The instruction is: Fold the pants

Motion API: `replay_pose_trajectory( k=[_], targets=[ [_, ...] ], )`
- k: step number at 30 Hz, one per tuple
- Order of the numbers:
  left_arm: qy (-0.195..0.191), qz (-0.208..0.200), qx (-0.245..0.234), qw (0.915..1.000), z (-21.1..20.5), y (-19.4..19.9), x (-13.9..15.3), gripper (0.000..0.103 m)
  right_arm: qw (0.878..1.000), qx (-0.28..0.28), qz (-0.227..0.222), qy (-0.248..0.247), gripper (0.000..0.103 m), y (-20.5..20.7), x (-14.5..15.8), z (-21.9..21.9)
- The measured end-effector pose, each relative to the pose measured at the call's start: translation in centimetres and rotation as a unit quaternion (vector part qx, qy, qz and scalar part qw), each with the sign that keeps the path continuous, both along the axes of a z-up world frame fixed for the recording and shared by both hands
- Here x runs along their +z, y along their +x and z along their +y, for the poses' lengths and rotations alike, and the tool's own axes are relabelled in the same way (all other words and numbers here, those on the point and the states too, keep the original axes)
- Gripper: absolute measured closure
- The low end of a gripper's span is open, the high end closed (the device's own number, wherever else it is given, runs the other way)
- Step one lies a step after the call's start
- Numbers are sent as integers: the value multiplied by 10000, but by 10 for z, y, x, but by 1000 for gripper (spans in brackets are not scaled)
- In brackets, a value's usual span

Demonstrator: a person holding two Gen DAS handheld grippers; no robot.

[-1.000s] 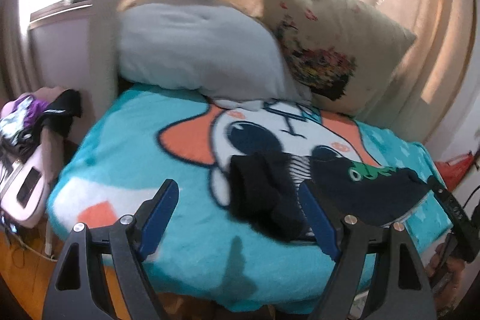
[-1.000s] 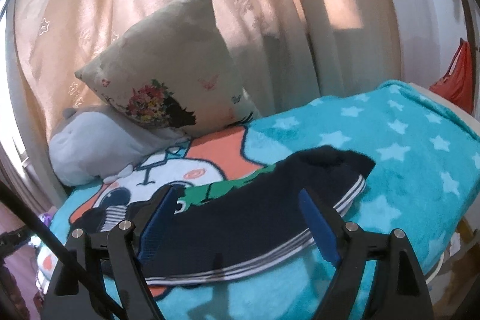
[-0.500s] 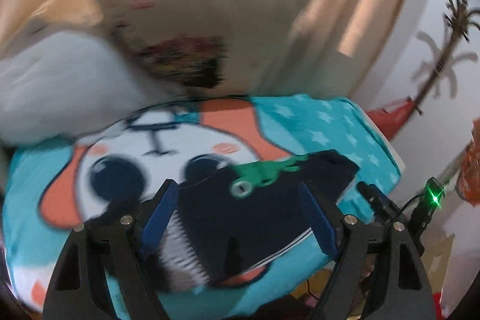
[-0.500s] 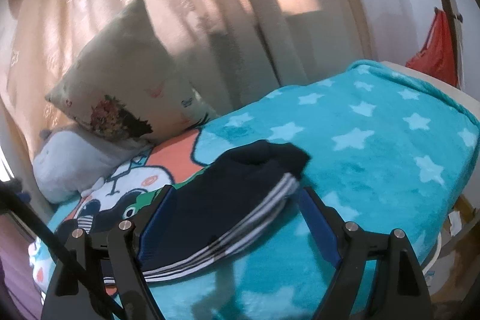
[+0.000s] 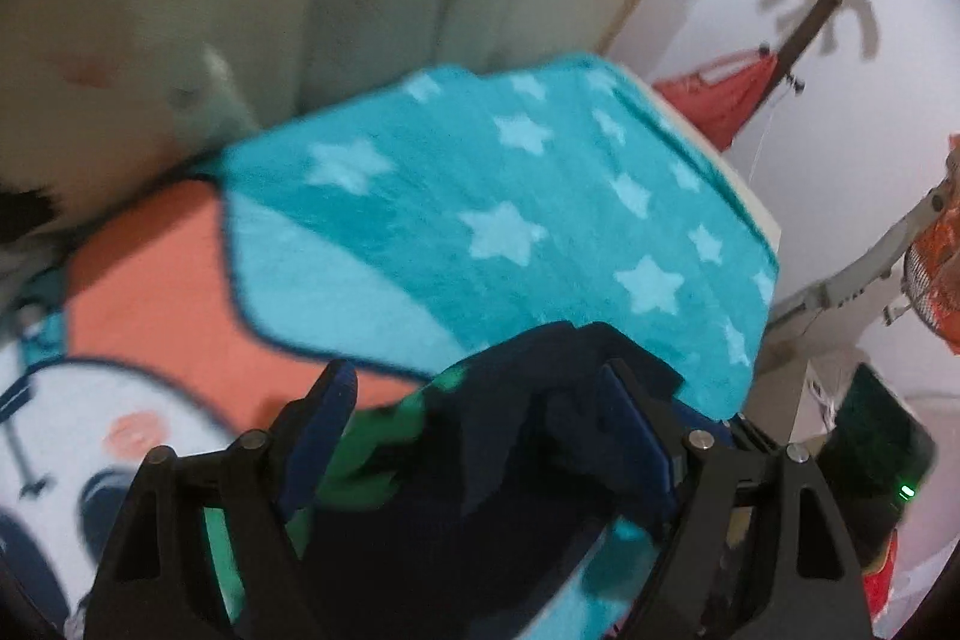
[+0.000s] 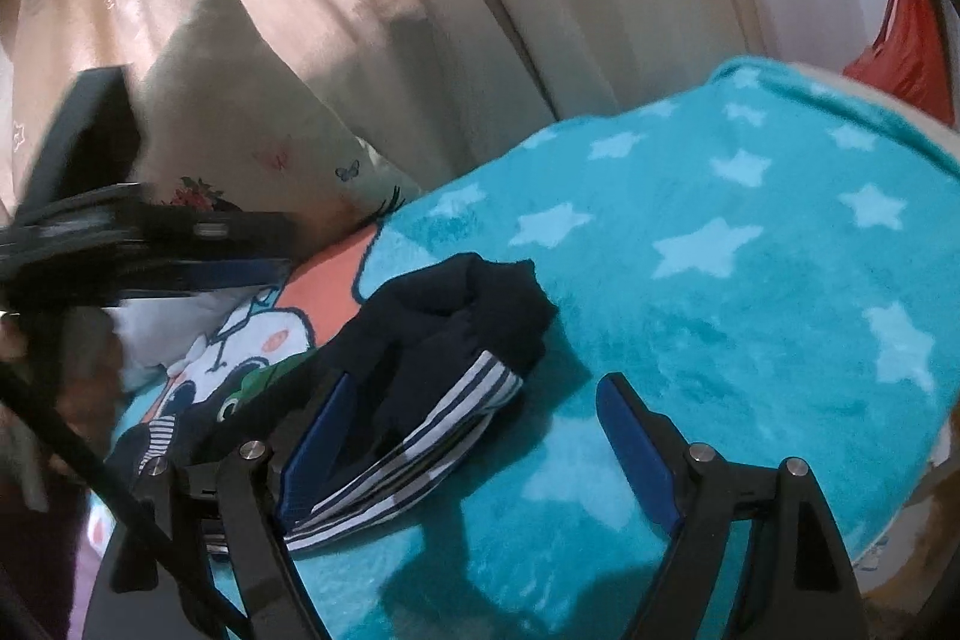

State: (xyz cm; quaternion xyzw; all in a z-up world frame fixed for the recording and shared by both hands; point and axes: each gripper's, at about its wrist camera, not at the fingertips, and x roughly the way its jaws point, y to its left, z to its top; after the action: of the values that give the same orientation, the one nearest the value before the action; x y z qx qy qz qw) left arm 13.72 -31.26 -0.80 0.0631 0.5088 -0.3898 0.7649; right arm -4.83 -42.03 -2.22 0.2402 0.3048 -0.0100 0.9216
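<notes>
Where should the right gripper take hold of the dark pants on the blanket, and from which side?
Take the striped edge of the pants, probably from the near right, low over the teal blanket. That layered edge lies nearest the open right gripper and stands slightly proud of the blanket. The left gripper straddles the other end.

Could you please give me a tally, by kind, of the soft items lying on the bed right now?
Pants: 1
Blankets: 1
Pillows: 1
Total: 3
</notes>
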Motion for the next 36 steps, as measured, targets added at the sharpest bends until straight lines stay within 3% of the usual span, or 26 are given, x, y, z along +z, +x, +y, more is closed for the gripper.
replay_pose_trajectory(
  k=[9,11,13,17,20,29,36],
  targets=[
    [265,537,-691,9958,-57,16,-47,22,9995,251,122,177,18,26,-16,-2],
    [339,513,-821,9947,-63,14,-51,28,9995,296,76,102,22,29,-16,1],
    [303,513,-1046,9927,-65,8,-49,75,9993,359,45,-14,33,34,-16,6],
    [272,340,-1046,9936,-60,1,-42,79,9992,404,51,-33,65,39,-18,6],
    [94,295,-915,9953,-52,2,-34,82,9990,420,-41,141,74,36,-16,2],
    [-503,48,-391,9980,-4,-13,2,83,9959,693,-424,-404,78,27,17,40],
    [-1213,94,762,9896,95,-22,12,81,9802,1678,-772,-713,77,25,34,99]
  ],
)
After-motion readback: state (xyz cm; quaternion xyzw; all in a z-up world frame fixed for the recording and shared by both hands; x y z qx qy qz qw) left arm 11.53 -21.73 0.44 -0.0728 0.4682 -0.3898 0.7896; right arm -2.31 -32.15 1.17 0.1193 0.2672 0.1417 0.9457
